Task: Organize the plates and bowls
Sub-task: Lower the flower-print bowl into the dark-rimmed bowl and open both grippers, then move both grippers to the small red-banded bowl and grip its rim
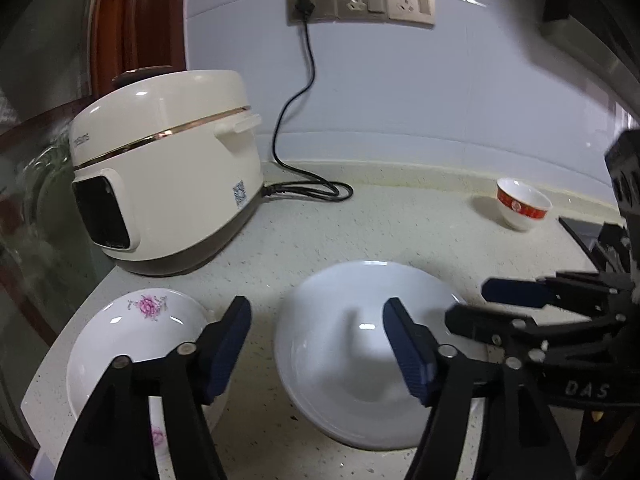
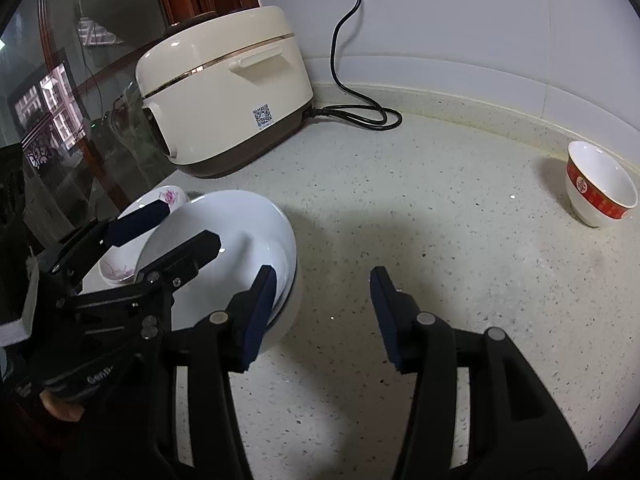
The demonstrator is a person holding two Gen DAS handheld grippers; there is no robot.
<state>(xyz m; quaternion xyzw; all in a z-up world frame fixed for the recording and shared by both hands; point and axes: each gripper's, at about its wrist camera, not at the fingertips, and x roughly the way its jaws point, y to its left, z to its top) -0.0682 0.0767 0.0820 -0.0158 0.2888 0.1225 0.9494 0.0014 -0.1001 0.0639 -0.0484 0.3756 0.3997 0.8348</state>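
Note:
A plain white plate [image 1: 344,364] lies on the speckled counter [image 1: 400,232] and seems to rest on a second white dish [image 2: 294,300]. Beside it on the left is a plate with pink flowers [image 1: 132,332]. My left gripper [image 1: 318,344] is open over the gap between them, one finger above each plate, gripping nothing. My right gripper [image 2: 322,312] is open at the white plate's [image 2: 224,240] right rim, with only bare counter between its pads. Each gripper shows in the other's view: the right gripper [image 1: 492,306] and the left gripper [image 2: 186,226]. A small red-banded bowl [image 2: 600,184] stands far right.
A cream rice cooker [image 1: 168,168] stands at the back left, its black cord [image 1: 308,188] coiled on the counter and plugged into the wall socket [image 1: 304,2]. The counter's edge and a glass panel [image 2: 60,100] run along the left. The red-banded bowl [image 1: 522,202] sits by the back wall.

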